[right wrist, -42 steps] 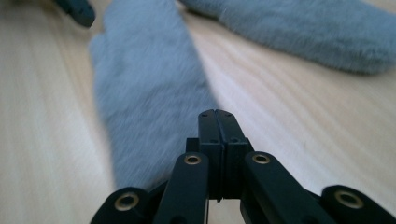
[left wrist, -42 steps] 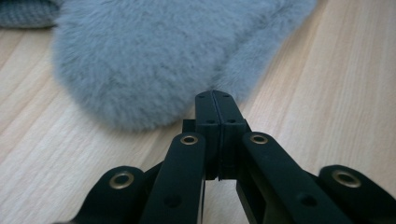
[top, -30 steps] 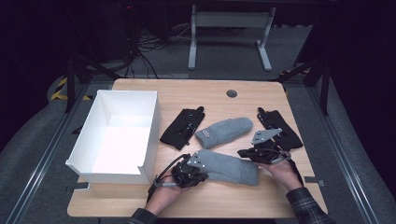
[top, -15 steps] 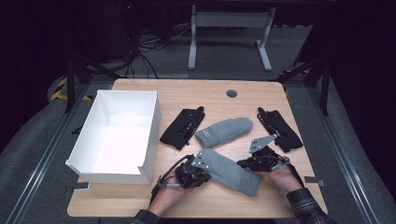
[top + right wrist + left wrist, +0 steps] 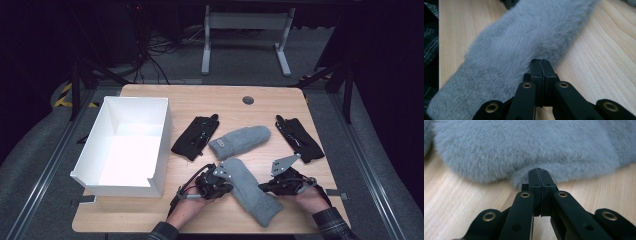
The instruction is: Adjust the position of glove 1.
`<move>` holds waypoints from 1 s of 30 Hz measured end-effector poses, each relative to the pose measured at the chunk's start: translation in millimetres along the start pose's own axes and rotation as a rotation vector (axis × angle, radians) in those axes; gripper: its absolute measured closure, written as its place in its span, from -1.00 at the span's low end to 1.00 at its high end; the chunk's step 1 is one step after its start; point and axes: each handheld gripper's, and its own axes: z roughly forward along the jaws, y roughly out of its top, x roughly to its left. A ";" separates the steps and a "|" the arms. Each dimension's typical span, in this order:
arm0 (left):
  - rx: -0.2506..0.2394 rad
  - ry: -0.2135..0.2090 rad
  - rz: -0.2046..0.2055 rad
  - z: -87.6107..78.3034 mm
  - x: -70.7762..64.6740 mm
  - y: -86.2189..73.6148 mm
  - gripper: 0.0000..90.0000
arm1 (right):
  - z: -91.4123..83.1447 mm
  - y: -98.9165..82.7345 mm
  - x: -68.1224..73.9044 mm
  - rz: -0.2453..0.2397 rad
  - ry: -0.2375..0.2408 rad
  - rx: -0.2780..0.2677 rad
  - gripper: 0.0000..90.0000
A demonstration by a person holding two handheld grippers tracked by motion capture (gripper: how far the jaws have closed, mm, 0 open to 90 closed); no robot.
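Grey fleece is the story here: a fuzzy grey mitten (image 5: pixel 249 192) lies slantwise on the near part of the wooden worktop (image 5: pixel 235 107), pinched from both sides. The left tongs (image 5: pixel 226 186) are clenched on its edge near the rounded end; in the left gripper view the jaws meet tight with a tuft of fur (image 5: pixel 520 178) nipped at their tips. The right tongs (image 5: pixel 262 187) bite the opposite long edge, and the right gripper view shows their jaws pressed together on the fleece, with the knitted cuff (image 5: pixel 471 90) toward the person's side. Just beyond, a second grey mitten (image 5: pixel 240 141) rests flat, its cuff end close to the held one's tip. A black glove (image 5: pixel 196 137) lies to its left, another black glove (image 5: pixel 299 138) well off to the right. A white open box (image 5: pixel 127 147) sits at the worktop's left edge.
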 end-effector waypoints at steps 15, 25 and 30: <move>-0.038 0.025 -0.024 4.5 21.1 21.3 1.00 | 13.5 14.3 14.1 -0.076 0.058 -0.004 1.00; -0.042 0.015 -0.037 8.6 30.8 30.8 1.00 | 28.6 29.1 24.6 -0.105 0.045 -0.032 1.00; -0.041 0.008 -0.035 11.0 33.9 35.3 1.00 | 37.6 37.9 29.5 -0.112 0.015 -0.047 1.00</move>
